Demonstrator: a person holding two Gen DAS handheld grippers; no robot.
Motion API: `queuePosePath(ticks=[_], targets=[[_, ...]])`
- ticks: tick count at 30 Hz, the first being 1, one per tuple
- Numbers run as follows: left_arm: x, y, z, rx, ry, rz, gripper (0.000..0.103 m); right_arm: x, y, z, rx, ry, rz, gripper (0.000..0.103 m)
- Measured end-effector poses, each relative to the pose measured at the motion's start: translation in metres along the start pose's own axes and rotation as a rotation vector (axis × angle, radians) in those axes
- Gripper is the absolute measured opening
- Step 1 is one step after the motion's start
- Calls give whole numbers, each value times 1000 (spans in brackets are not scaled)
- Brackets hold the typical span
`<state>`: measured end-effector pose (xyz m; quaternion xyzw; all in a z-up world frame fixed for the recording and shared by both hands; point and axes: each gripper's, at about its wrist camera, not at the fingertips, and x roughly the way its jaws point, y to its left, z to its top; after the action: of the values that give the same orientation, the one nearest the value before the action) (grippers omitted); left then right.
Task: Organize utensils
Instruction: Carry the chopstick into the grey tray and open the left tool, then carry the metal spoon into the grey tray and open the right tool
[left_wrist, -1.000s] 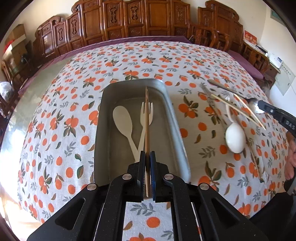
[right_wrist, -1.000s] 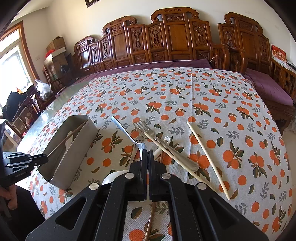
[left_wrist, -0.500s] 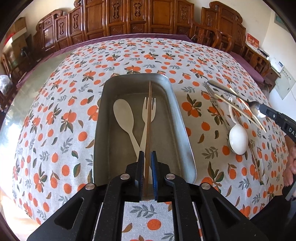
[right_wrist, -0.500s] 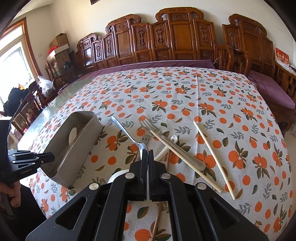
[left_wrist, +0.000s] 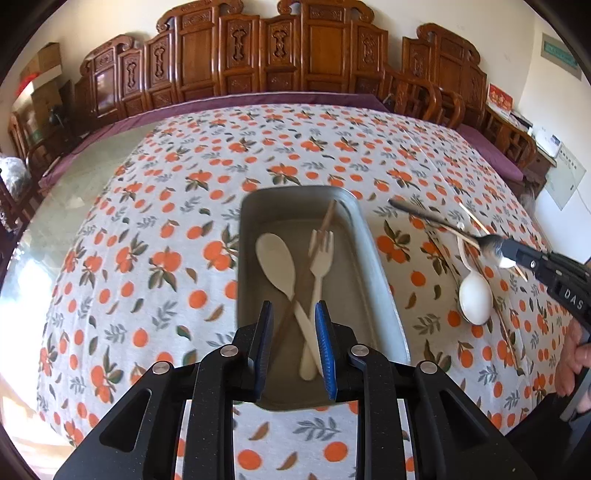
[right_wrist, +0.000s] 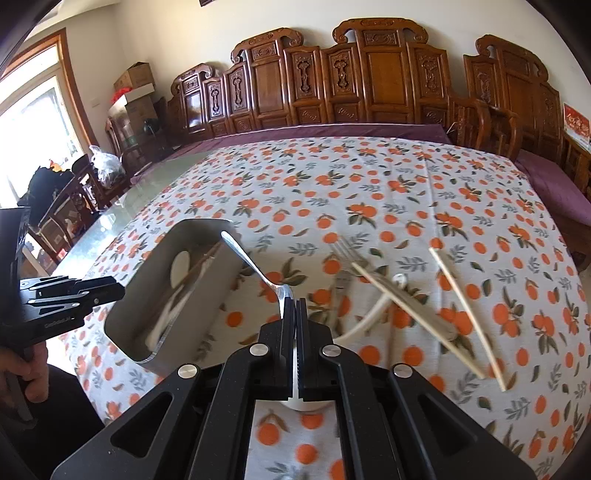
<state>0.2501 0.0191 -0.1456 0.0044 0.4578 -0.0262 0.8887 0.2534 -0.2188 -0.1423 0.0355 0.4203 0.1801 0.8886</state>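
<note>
A grey metal tray (left_wrist: 373, 266) on the orange-print tablecloth holds a cream spoon (left_wrist: 275, 258), a cream fork (left_wrist: 319, 266) and a brown chopstick (left_wrist: 306, 269) lying loose. My left gripper (left_wrist: 293, 332) is open above the tray's near end. My right gripper (right_wrist: 295, 310) is shut on the bowl of a metal spoon (right_wrist: 251, 264), held above the cloth just right of the tray (right_wrist: 192, 299). It also shows in the left wrist view (left_wrist: 517, 254) with the spoon (left_wrist: 443, 221).
On the cloth to the right lie a metal fork (right_wrist: 373, 277), pale chopsticks (right_wrist: 465, 314) and a white ceramic spoon (left_wrist: 474, 295). Carved wooden chairs (right_wrist: 369, 81) line the far side. The table edge and purple seats are at right.
My left gripper has opened and let the brown chopstick fall into the tray. My right gripper has lifted the metal spoon and carried it left toward the tray.
</note>
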Motion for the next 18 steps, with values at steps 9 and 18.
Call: queuePosePath(ticks=[9, 18], targets=[[-5, 32, -3, -48, -50, -3, 21, 29, 59, 10, -46, 46, -48, 2], [-14, 52, -6, -54, -83, -4, 22, 61, 110, 24, -90, 72, -133, 2]])
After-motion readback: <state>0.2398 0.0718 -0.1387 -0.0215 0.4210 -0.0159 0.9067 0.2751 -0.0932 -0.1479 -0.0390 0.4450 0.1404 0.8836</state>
